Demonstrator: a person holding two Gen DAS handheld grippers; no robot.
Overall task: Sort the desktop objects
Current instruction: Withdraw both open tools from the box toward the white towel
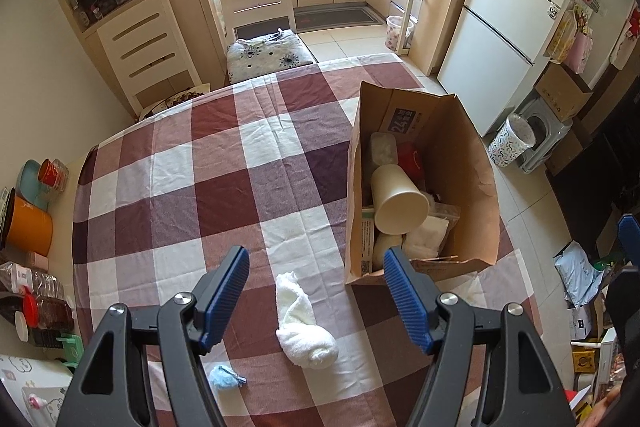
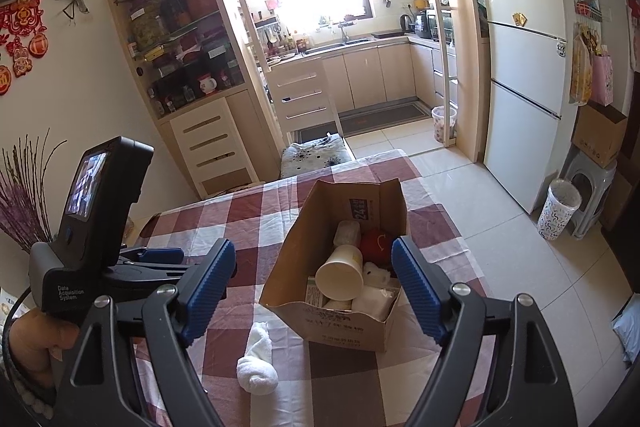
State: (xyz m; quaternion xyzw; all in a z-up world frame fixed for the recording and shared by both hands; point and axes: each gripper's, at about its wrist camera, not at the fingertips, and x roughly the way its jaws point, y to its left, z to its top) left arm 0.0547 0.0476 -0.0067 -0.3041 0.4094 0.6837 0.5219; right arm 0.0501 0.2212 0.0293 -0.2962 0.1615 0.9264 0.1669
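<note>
Hovering over checked tablecloth [image 1: 208, 163]: left gripper [image 1: 316, 291] fingers wide apart, empty; right gripper [image 2: 314, 287] likewise wide, empty. Rolled white towel [image 1: 302, 323] lies just beside open brown paper bag [image 1: 476, 195], untouched.

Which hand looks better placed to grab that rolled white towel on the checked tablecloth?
Probably the left: its open tongs straddle the rolled white towel from above. The right tongs point at the brown paper bag.
</note>
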